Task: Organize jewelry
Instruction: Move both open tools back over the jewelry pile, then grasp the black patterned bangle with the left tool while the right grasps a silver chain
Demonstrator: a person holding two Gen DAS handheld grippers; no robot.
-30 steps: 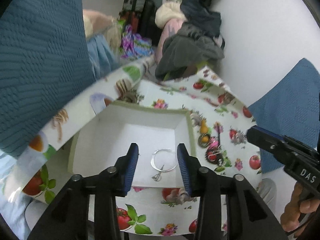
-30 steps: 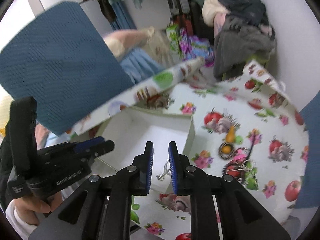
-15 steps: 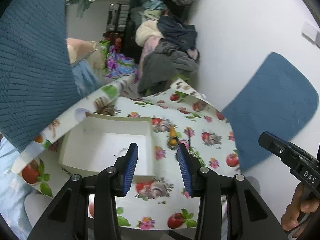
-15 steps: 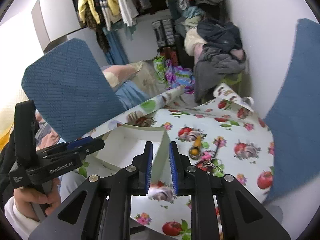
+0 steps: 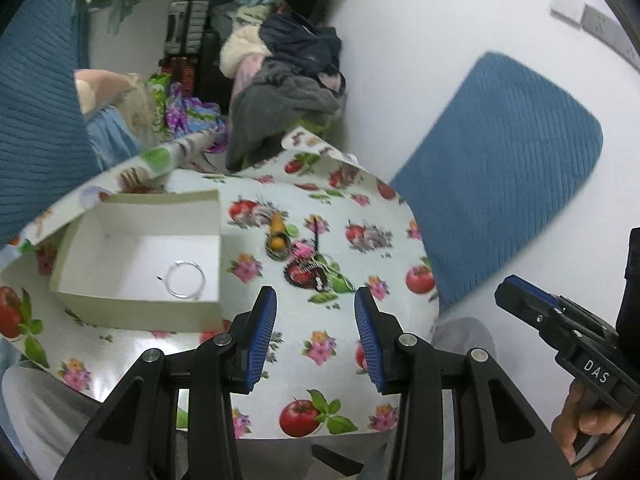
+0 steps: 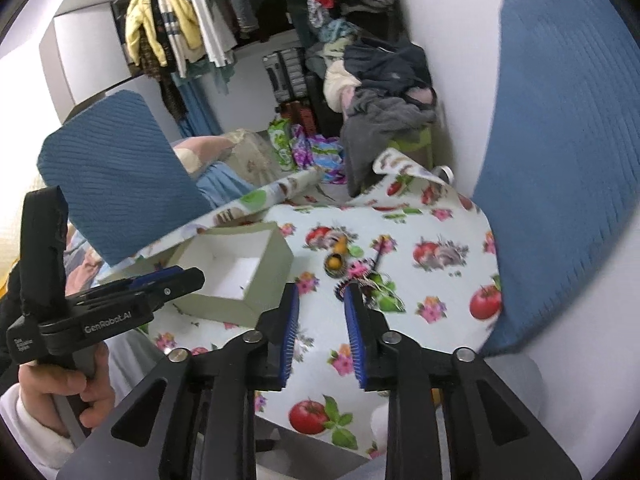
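A white open box (image 5: 136, 304) sits on the left of the fruit-print tablecloth (image 5: 328, 360); a thin silver ring bracelet (image 5: 186, 280) lies inside it. A small pile of silver jewelry (image 5: 316, 274) lies on the cloth to the right of the box; it also shows in the right wrist view (image 6: 376, 284). My left gripper (image 5: 315, 300) is open and empty, held above the cloth just short of the pile. My right gripper (image 6: 321, 296) is open a little and empty, raised near the pile. The box shows in the right wrist view (image 6: 240, 300).
Blue chair backs stand at the right (image 5: 504, 168) and left (image 5: 36, 120) of the small table. A heap of clothes (image 5: 288, 80) lies behind the table by the white wall. The table's front edge (image 5: 304, 436) is close below the grippers.
Both grippers pulled up and back from the box and swung right toward the jewelry pile. The right gripper's jaws opened a little. The bracelet stays in the box.
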